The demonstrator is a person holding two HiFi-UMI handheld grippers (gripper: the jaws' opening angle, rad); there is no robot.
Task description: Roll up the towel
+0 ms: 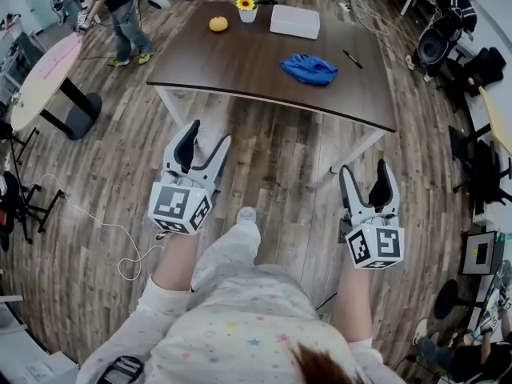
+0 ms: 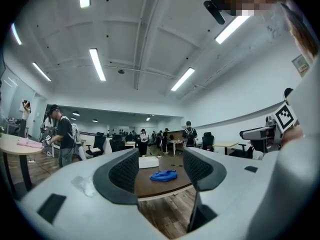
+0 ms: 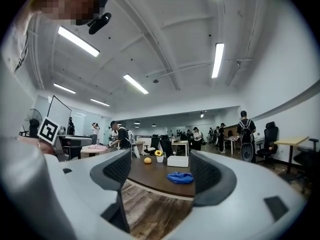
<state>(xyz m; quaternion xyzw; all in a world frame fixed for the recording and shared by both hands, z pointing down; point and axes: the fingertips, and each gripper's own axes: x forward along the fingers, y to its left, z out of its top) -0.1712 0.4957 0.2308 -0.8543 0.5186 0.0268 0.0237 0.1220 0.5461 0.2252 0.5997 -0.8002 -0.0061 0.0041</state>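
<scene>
- Approach step: well short of table [image 1: 240, 62], blue towel [image 1: 310, 69] untouched.
- Jaws spread, empty: left gripper [image 1: 210, 133], right gripper [image 1: 363, 168].
- Next, likely: pinching a towel edge.

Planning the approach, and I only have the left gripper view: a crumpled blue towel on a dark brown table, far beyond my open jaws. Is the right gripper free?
Observer: Yes. The right gripper has its jaws apart and nothing between them; the crumpled blue towel lies far beyond it too.
Operator: Does my left jaw hide anything on the table?
Observer: A small orange round object and a yellow flower in a white pot stand near the far left corner, apart from the towel.
Operator: Where are the grippers relative to the table?
Observer: In the head view, the left gripper and the right one are both short of the dark brown table, over wood floor.
</scene>
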